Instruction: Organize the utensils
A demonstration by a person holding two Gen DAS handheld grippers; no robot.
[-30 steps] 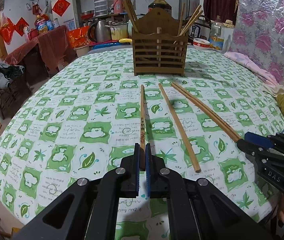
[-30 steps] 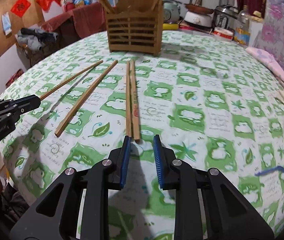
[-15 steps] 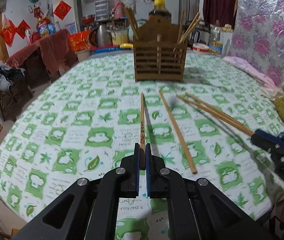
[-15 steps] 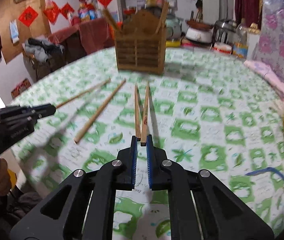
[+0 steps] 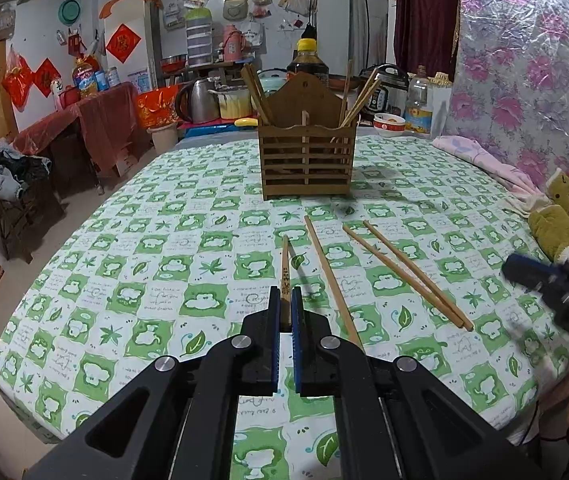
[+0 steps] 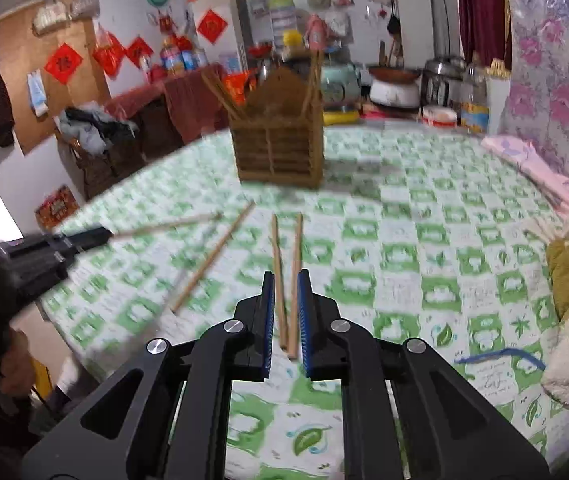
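Chopstick clamped in left gripper; right gripper jaws apart (around chopstick pair).

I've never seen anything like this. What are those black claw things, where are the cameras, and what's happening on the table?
There is no machine here. A person holds a two-finger gripper in each hand, and a wide-angle camera on each one looks forward along its fingers. One picture comes from the left gripper, the other from the right gripper, and each also catches the other at its edge. On the green-checked tablecloth stands a wooden holder with chopsticks already in it. The left gripper is shut on one chopstick. A loose chopstick lies on the cloth beside it. A pair of chopsticks sits between the right gripper's fingers. Whether they are actually pinched is unclear.
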